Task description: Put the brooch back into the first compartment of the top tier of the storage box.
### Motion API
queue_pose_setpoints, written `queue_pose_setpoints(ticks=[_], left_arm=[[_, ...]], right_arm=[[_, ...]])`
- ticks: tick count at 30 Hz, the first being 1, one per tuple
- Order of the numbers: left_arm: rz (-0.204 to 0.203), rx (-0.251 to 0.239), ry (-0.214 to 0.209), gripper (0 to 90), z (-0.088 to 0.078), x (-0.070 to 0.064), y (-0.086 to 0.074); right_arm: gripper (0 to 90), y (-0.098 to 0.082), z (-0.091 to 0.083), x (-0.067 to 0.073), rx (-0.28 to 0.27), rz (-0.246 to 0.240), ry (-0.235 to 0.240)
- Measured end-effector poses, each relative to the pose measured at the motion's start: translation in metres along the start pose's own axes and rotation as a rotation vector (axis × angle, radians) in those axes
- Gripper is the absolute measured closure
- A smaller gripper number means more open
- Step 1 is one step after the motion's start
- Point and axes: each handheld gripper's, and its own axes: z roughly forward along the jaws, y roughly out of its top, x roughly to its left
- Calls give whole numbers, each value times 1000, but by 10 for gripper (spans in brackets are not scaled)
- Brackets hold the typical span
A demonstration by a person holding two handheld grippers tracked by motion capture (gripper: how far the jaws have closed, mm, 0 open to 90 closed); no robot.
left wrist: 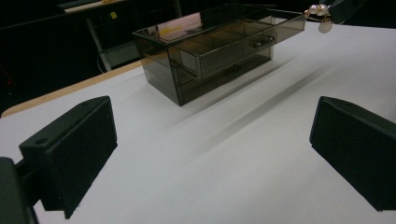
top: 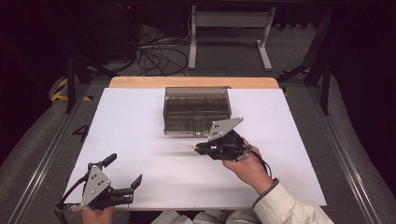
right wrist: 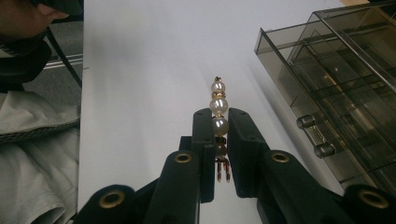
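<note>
My right hand-held gripper is closed on a pearl earring, a short string of white beads with gold spacers, clamped between the two black jaws so that several beads project beyond the jaw tips and a small reddish-gold part hangs below them. In the high view this right hand-held gripper is held above the white table, just in front of the smoked transparent drawer box, with its tips directed toward my left. The box stands near the far middle of the table; its upper drawer is pulled partly out, showing divided compartments and two small clear knobs on its front. Seen from the left gripper view, the earring hangs near the front corner of that open drawer, apart from it. My left hand-held gripper is open, its jaws spread wide with nothing between them, and it is held at the near left part of the table, well apart from the box. My right hand and pale sleeve enter from the near edge.
</note>
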Motion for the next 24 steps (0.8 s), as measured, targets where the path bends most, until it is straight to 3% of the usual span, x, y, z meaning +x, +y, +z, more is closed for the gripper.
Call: queue_pose_setpoints(ticks=[24], left_arm=[[6, 0, 3, 14, 0, 0, 0]], right_arm=[[820, 17, -3, -6, -3, -23, -36]])
